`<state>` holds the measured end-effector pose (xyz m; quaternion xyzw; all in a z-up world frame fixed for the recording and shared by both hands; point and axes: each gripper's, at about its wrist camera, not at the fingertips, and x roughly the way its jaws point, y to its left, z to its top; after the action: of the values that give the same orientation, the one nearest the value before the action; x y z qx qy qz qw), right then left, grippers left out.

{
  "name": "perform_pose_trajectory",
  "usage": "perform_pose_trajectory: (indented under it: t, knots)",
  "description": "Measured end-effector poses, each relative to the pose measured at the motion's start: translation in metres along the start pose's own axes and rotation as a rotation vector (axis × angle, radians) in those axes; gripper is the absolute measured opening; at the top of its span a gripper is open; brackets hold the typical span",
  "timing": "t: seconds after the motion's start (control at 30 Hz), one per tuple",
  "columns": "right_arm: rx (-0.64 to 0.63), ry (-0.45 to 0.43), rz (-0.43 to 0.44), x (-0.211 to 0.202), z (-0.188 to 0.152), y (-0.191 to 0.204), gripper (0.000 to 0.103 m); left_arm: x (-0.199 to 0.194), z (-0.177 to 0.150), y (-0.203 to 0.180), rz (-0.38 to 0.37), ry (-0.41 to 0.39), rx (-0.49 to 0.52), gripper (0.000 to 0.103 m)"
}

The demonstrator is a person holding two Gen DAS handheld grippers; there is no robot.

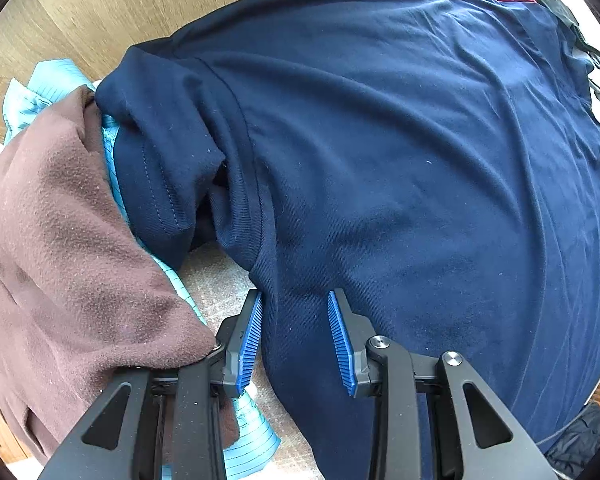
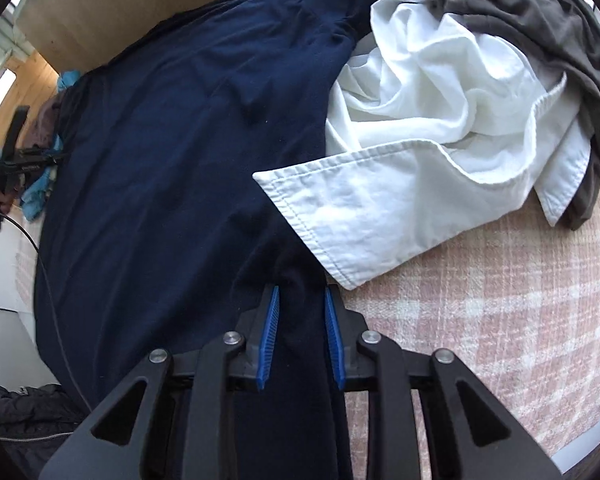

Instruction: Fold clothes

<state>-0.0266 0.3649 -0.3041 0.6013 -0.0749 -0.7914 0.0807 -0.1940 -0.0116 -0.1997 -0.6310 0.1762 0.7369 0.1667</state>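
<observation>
Pink-and-white checked bedding (image 2: 500, 300) carried the spread navy cotton T-shirt (image 1: 420, 160), whose near edge ran between both released grippers, left (image 1: 296, 340) and right (image 2: 300, 336); I judged the step pre-grasp, so clamping each came next.

No legible text or labels.

daylight, soft | sharp focus | fisheye bending, dark vignette at corners
</observation>
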Motion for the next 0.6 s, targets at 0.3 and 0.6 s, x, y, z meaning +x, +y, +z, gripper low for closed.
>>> perform_pose_trajectory:
  t: [0.3,0.6]
  knots:
    - [-0.152,-0.032,-0.083,-0.011,0.002,0.037,0.004,-0.012,-0.005,-0.014,0.017,-0.029,0.006,0.001]
    - [-0.055,0.000,-0.140,-0.021,-0.013,-0.005,0.004,-0.027,-0.020,-0.023,0.019,-0.057,-0.013,0.001]
